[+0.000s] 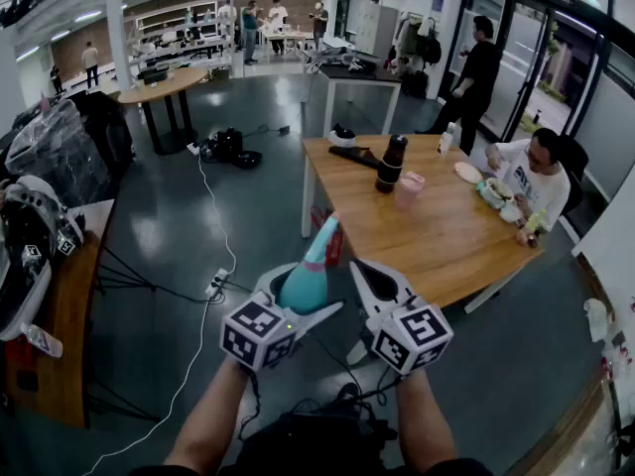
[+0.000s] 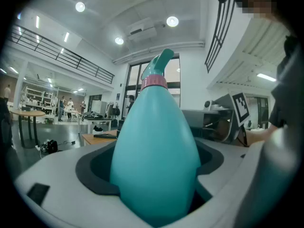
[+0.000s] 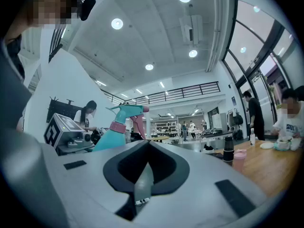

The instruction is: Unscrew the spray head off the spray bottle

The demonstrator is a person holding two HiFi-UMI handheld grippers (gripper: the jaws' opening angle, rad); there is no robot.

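Landmark: wooden table. White power strip lies on the grey floor, well left of the table's near edge.

Left gripper is held in the air off the table's near-left corner, over the floor. Its jaws are pinching the teal spray bottle low on its body; the left gripper view shows the fat body filling the gap, pads against both sides. The bottle tilts away from the person, neck toward the table. Pink collar sits at the neck, and the spray head is on top, not yet off. The bottle is in the air, not on the table.

Right gripper is just right of the bottle, off the table's near edge, apart from it. Its jaws are pressed together with nothing between them.

On the table toward its far side: a dark bottle, upright, with a pink cup just right of it. A person in a white shirt sits at the table's right end.
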